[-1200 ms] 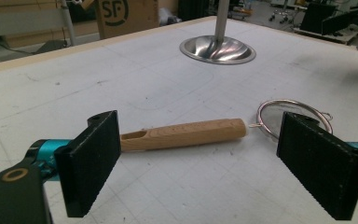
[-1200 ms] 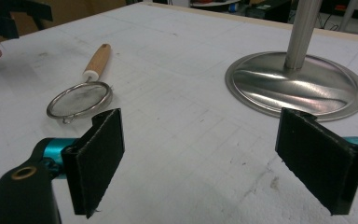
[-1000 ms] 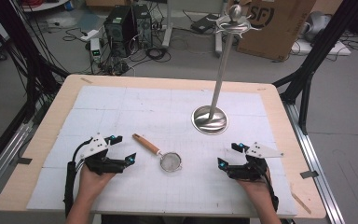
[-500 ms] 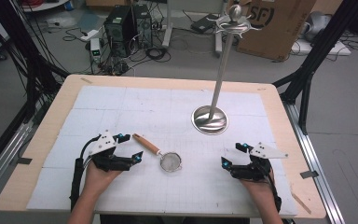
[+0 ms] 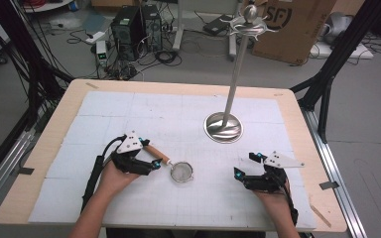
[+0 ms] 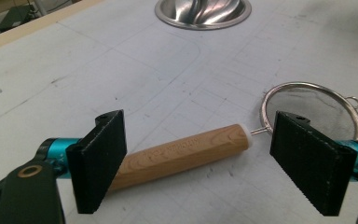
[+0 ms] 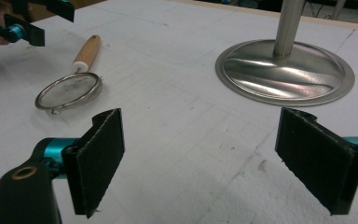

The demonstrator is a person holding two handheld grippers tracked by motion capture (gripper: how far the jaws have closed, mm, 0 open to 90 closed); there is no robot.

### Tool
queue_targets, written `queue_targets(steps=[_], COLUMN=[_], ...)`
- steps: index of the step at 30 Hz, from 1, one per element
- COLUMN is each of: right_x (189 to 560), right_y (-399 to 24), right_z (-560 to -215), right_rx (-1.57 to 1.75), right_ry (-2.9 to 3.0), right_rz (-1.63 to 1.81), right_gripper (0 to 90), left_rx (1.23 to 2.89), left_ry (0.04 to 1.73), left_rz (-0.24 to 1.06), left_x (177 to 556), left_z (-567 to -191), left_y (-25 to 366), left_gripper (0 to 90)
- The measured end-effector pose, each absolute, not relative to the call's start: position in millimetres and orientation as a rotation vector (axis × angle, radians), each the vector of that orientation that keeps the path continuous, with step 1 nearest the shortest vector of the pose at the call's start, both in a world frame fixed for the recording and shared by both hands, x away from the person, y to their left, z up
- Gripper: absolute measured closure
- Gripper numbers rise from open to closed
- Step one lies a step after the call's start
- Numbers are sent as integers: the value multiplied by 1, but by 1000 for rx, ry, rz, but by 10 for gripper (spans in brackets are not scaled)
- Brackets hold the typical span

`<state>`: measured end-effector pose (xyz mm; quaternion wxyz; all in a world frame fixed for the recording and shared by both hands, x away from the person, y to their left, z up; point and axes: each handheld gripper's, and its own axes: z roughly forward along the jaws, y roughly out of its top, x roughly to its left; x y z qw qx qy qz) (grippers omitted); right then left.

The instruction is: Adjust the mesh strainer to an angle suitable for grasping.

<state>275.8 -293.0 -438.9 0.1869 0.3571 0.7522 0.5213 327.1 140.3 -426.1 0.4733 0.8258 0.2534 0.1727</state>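
Left gripper [image 5: 155, 164] is held low over the white mat [image 5: 129, 114], its jaws spread wide on either side of the strainer's wooden handle [image 6: 182, 154]; the jaws have just been closing a little, yet the pads are seen apart from the wood, so nothing is gripped. Right gripper [image 5: 238, 174] is held over bare mat near the front right, jaws likewise spread and nothing between them.

The strainer [image 5: 181, 171] is found lying flat near the front middle of the table [image 5: 297, 106], between the two grippers, its handle pointing toward the left gripper and its round mesh bowl [image 6: 314, 109] toward the right. A small wire loop [image 6: 353, 101] is noted on the rim opposite the handle.

The strainer is judged light. The handle is judged stiff and its smooth rounded wood somewhat slippery, so a hold across its middle, squarely between the pads, is advised. The fine mesh and thin wire neck are judged easily bent and are best not pinched.

The mesh bowl is seen empty. The tall steel stand [image 5: 234, 79] is recorded farther back, well apart from the strainer; its dished base [image 7: 284, 70] holds nothing, and no item is seen on the hooks [image 5: 250, 27] at its top
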Motion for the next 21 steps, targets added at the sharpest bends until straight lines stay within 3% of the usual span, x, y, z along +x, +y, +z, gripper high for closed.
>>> queue_targets(steps=[11, 21], right_x=[277, 277], right_y=[-291, -291], right_z=[-440, -441], right_rx=[1020, 1023], right_ry=[2137, 2139], right_rz=[1459, 1463], right_gripper=[148, 149], left_rx=[2182, 2289], left_ry=[565, 542], left_rz=[363, 216], left_x=[351, 366], left_z=[-431, -439], left_y=[127, 120], left_gripper=[195, 184])
